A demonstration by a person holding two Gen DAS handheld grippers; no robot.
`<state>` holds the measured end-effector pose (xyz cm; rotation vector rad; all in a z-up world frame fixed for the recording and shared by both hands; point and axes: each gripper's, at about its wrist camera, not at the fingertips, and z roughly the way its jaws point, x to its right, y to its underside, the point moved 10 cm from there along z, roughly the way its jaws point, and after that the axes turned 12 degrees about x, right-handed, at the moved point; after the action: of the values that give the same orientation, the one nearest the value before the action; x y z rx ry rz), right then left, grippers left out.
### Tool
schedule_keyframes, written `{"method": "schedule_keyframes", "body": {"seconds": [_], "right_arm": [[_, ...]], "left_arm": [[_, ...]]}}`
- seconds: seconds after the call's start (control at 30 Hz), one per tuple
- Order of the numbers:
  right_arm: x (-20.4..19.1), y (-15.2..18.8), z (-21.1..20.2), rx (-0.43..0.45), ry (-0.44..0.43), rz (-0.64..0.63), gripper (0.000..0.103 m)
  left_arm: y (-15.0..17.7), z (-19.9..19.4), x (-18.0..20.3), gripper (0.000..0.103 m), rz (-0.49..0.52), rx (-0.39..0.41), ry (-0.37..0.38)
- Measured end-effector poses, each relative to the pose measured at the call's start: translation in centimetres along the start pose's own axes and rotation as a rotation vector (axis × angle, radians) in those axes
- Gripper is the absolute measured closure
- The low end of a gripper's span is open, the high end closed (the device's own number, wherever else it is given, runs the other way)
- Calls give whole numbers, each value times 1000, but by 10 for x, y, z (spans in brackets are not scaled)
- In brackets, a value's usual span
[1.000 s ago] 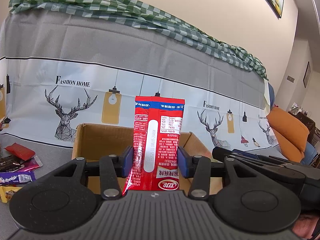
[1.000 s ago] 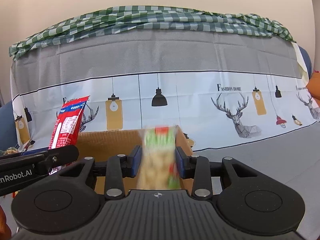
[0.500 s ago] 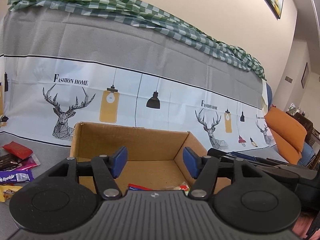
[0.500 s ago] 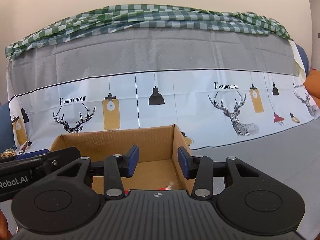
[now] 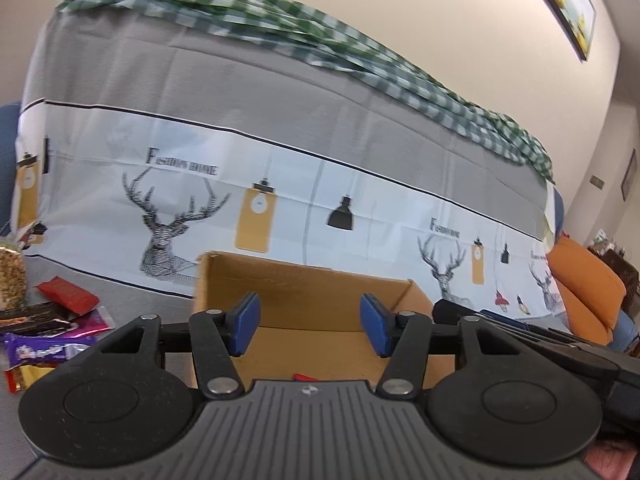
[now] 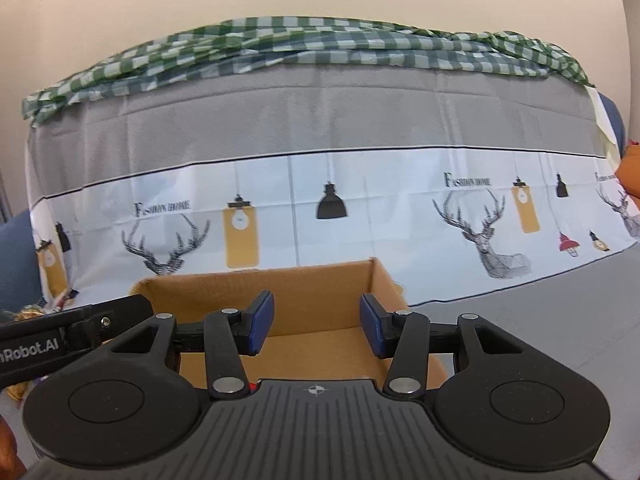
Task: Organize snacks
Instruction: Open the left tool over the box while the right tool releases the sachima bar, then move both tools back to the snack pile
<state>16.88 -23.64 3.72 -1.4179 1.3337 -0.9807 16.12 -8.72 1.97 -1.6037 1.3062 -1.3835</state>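
The left tool [image 5: 310, 330] has just narrowed a little but stands released, nothing between its jaws, over the cardboard box [image 5: 316, 284]; the right tool [image 6: 316, 329], just widening, is likewise empty; loose snacks [image 5: 52, 330] lie left of the box.

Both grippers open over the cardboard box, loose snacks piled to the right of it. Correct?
Not quite: the left wrist view shows the loose snacks piled left of the box, not right. Both the left gripper and right gripper are open over it.
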Motion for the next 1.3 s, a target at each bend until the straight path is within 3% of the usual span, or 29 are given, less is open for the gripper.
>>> {"method": "schedule_keyframes", "body": {"seconds": [0.23, 0.7, 0.9, 1.03, 1.17, 1.3], "right_arm": [[-39, -9, -3, 22, -67, 44, 54], [-134, -5, -6, 15, -206, 150, 57], [-171, 3, -7, 5, -265, 173, 67], [-197, 12, -10, -13, -309, 176, 68], [-234, 32, -14, -66, -380, 141, 67], [-259, 50, -12, -129, -418, 152, 67]], "left_arm": [[-15, -13, -46, 49, -89, 24, -74], [-34, -47, -144, 49, -249, 60, -237], [-34, -60, -188, 49, -338, 72, -346], [-30, -72, -221, 45, -389, 74, -456], [-13, -87, -266, 43, -509, 41, -595], [6, -93, -298, 43, -596, 8, -647]]}}
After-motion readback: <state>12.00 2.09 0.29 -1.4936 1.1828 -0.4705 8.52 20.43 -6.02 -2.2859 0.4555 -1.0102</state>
